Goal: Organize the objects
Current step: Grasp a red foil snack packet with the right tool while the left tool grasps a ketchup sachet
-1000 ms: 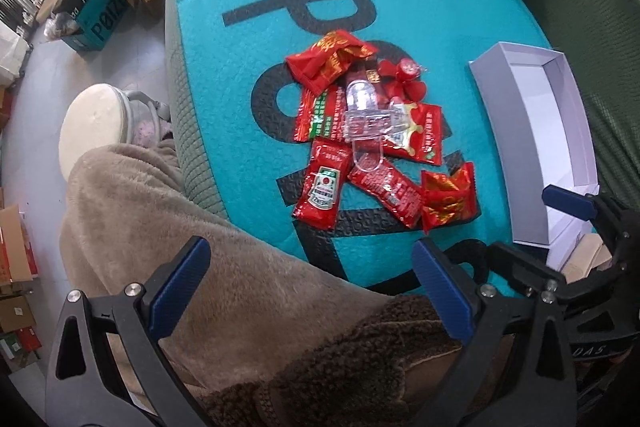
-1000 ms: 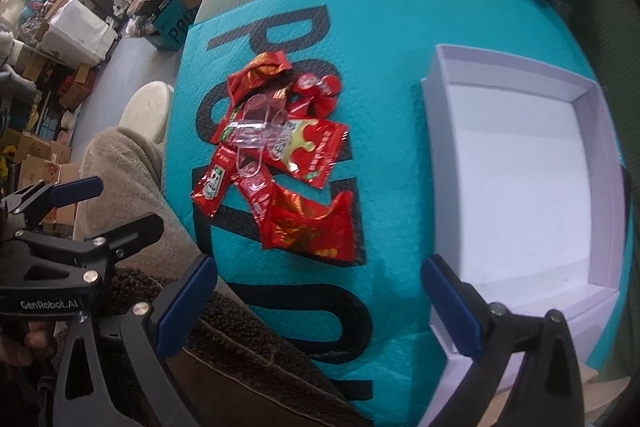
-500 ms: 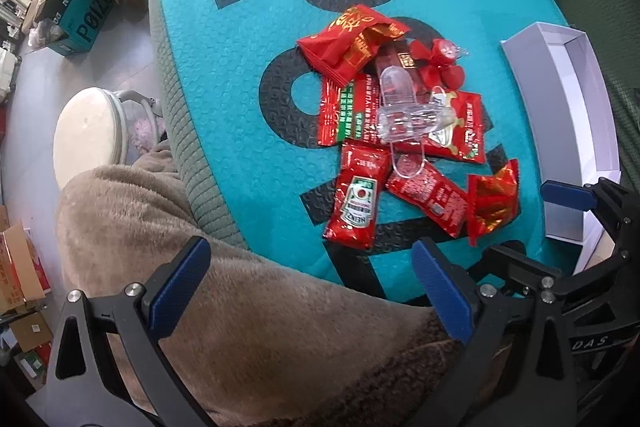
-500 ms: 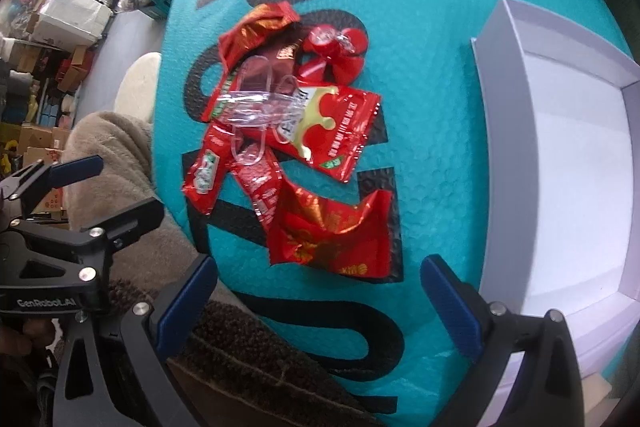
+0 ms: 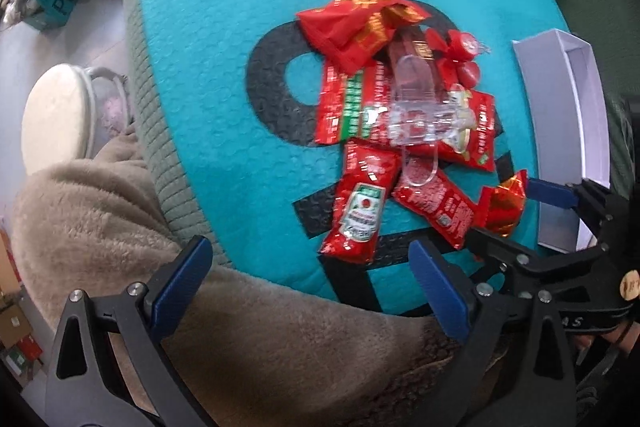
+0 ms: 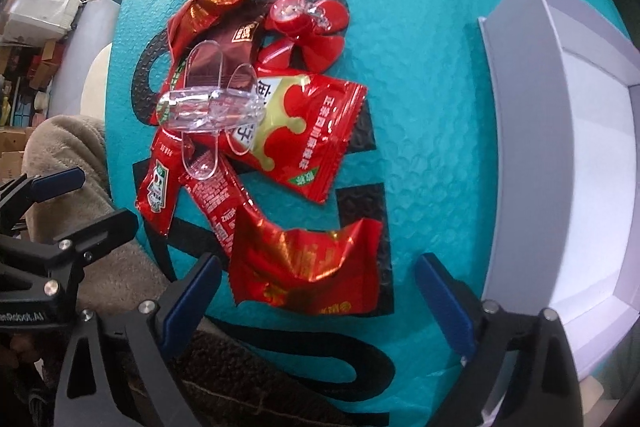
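Note:
A heap of red snack packets lies on the teal mat. A clear plastic clip rests on top of the heap, with red wrapped candies at its far edge. My right gripper points straight down over a crumpled red foil packet. Its jaws are closing, the packet lies between the fingers, and the pads do not touch it. My left gripper stands open just short of a ketchup packet, above the mat's near edge, with nothing held.
An open white box stands on the mat right of the heap, close to my right gripper's right finger. A person's fuzzy beige trouser leg fills the near left. A round stool and cardboard boxes stand on the floor beyond.
Both grippers have sunk toward the mat, so the heap and the box look larger. The right gripper's fingers stand slightly closer together over the crumpled foil packet.

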`<action>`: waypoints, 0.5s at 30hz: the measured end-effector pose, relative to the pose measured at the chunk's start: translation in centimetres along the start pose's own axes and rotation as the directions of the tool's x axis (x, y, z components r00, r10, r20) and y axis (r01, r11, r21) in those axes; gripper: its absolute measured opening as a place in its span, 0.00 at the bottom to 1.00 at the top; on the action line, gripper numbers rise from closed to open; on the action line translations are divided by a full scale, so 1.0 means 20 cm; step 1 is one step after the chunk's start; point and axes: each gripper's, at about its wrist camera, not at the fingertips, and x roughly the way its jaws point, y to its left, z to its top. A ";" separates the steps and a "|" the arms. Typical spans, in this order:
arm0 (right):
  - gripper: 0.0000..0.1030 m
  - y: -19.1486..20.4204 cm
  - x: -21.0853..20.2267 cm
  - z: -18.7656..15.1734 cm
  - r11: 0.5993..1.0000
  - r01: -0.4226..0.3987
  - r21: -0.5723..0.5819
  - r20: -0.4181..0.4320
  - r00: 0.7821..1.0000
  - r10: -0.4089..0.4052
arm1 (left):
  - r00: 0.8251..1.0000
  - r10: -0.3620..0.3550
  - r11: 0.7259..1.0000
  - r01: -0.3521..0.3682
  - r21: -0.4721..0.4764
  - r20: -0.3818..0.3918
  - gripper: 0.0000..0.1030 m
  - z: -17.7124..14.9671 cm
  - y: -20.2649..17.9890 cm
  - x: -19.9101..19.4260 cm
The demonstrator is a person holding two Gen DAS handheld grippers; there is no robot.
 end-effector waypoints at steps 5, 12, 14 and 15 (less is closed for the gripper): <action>0.72 0.00 -0.01 -0.02 1.000 0.023 -0.013 0.020 1.000 -0.023 | 1.000 -0.015 0.999 0.015 0.031 -0.003 0.94 0.01 -0.02 0.02; 0.65 0.00 -0.02 -0.06 0.999 0.045 -0.018 0.048 0.998 -0.044 | 0.997 -0.046 0.998 0.049 0.049 -0.063 0.71 0.03 -0.02 0.09; 0.65 0.01 -0.02 -0.05 0.999 0.047 -0.014 0.046 0.998 -0.046 | 0.996 -0.046 0.996 0.052 0.079 -0.076 0.67 0.03 -0.04 0.10; 0.65 0.01 -0.01 -0.05 0.999 0.048 -0.014 0.044 0.998 -0.047 | 0.996 -0.045 0.995 0.052 0.090 -0.077 0.67 0.03 -0.04 0.11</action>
